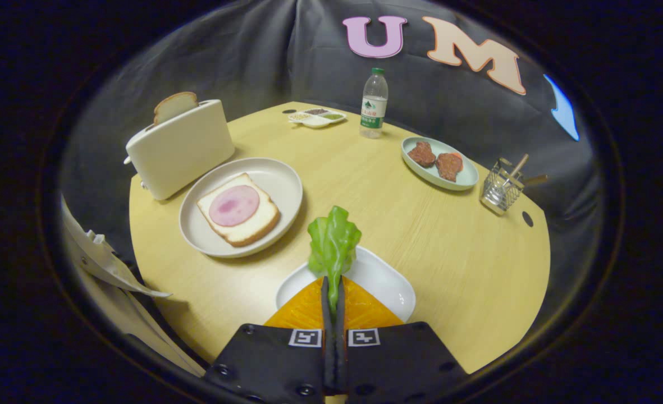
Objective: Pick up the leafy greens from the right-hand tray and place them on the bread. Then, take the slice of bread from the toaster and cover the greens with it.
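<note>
While our gripper (333,303) clenched the greens (334,244) above their tray (390,286), the bread (238,209) and toaster (178,147) slice (174,105) awaited us.

Gripper (334,283): two flat black housing blocks (275,365), matte, angular, one on each side of the jaw line. Each carries a square black-and-white marker (305,338) at its inner corner, just behind the jaws. Round dark screws (219,370) sit along the outer and rear edges. Two thin fingers (326,314), with ribbed wedge-shaped flanks, pinch the leafy greens (334,244).
</note>
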{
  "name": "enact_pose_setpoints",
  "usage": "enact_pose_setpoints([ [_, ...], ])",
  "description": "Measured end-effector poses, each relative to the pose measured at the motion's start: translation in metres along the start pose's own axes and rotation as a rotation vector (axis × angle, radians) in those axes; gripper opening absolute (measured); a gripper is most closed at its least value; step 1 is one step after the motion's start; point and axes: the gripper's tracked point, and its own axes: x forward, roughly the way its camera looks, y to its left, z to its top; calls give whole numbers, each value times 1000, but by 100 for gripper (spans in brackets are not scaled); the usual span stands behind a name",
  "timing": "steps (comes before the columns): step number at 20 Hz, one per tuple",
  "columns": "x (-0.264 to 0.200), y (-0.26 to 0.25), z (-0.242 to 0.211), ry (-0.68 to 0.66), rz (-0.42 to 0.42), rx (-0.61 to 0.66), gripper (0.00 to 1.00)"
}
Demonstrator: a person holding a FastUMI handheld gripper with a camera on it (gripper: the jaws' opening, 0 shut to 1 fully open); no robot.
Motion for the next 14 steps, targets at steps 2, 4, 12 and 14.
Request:
enact_pose_setpoints([
  [2,-5,10,12,-17,3,-3,3],
  [4,-6,20,23,-29,7,-14,3],
  [12,-2,67,58,-52,56,-80,4],
  [14,3,80,65,-53,75,-92,4],
])
